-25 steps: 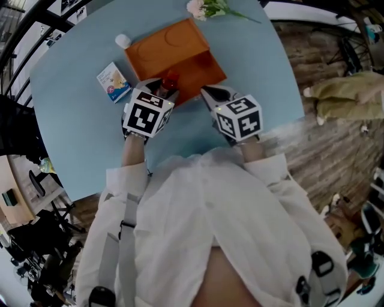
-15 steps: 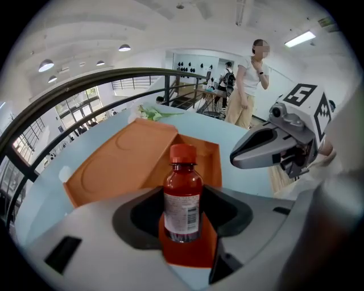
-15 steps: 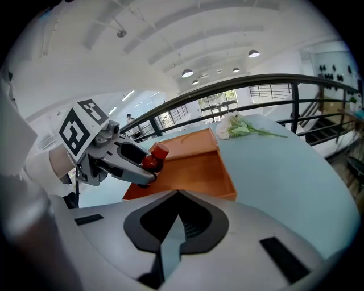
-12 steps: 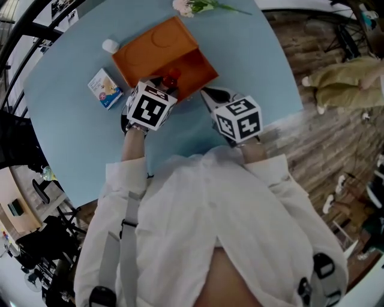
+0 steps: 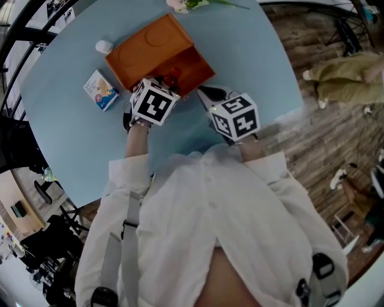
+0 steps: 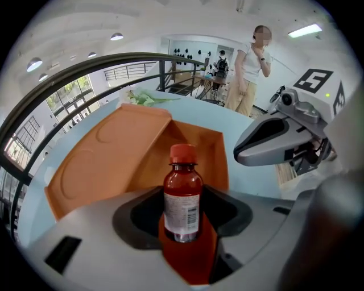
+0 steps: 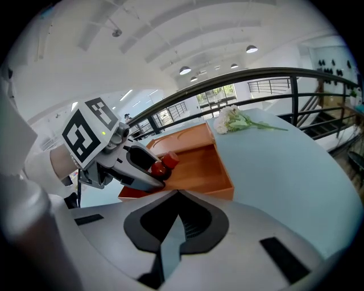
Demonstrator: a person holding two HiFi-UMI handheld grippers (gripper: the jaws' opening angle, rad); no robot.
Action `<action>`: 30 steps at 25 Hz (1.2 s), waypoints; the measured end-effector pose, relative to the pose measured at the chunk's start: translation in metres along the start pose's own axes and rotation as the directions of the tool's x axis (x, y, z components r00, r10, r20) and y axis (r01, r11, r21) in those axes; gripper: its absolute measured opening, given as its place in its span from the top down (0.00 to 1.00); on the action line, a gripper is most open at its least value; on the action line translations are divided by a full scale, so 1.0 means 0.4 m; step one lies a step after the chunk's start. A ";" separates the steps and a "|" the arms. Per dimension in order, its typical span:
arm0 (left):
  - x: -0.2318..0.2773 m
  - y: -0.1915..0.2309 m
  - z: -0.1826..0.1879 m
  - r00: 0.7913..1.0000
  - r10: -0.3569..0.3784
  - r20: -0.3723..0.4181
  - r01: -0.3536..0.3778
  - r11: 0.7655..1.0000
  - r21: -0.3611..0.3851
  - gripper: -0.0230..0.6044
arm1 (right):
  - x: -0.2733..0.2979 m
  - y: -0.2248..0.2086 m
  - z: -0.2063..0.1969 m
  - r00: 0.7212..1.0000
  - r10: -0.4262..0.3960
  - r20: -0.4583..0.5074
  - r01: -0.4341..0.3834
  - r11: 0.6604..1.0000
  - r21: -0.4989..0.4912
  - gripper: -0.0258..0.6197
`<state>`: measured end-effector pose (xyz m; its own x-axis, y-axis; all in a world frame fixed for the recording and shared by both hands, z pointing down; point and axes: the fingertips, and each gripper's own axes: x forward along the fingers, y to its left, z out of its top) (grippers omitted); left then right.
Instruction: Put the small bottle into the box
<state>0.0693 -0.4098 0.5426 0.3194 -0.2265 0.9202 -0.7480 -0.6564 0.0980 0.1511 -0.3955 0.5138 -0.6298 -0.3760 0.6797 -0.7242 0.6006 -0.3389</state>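
The small bottle [image 5: 173, 78], dark red with a red cap, stands upright between the jaws of my left gripper [image 5: 168, 84], which is shut on it. In the left gripper view the bottle [image 6: 182, 196] hangs over the near edge of the open orange box [image 6: 196, 142], whose lid [image 6: 108, 153] lies flat to the left. The box [image 5: 191, 63] sits at the far side of the light blue table [image 5: 240, 54]. My right gripper [image 5: 204, 95] rests just right of the box's near corner, shut and empty. Its view shows the left gripper [image 7: 139, 169] with the bottle [image 7: 161, 165] at the box's edge.
A small blue-and-white carton [image 5: 99, 90] and a white round cap-like item [image 5: 104, 46] lie left of the box. Pale flowers [image 5: 183, 5] lie beyond it. The table edge runs down the right, with wooden floor past it. A person [image 6: 250, 68] stands in the distance.
My left gripper has carried the bottle a little forward and right, further over the box's near edge. The right gripper has stayed where it was, shut.
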 end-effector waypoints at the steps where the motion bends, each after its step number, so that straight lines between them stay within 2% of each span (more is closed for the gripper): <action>1: 0.005 -0.004 -0.002 1.000 -0.007 -0.011 0.007 1.000 0.000 0.63 | 0.002 0.000 -0.001 1.000 0.003 -0.004 -0.003 1.000 0.000 0.96; 6: 0.025 -0.009 -0.012 0.998 -0.010 -0.067 0.012 1.000 0.029 0.63 | 0.010 0.002 -0.005 1.000 0.016 -0.013 -0.016 1.000 0.006 0.96; 19: 0.070 -0.012 -0.005 0.994 -0.008 -0.114 0.014 0.998 0.058 0.63 | 0.003 -0.016 -0.020 1.000 0.010 -0.020 -0.009 1.000 0.020 0.96; 30: 0.070 -0.016 -0.005 0.995 -0.005 -0.102 0.015 0.996 0.091 0.63 | -0.018 -0.022 -0.028 1.000 0.003 -0.013 -0.003 1.000 0.014 0.96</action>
<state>0.0819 -0.4103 0.5686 0.2626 -0.1487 0.9534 -0.6873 -0.7223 0.0766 0.1652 -0.3904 0.5192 -0.6283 -0.3647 0.6872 -0.7263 0.5917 -0.3500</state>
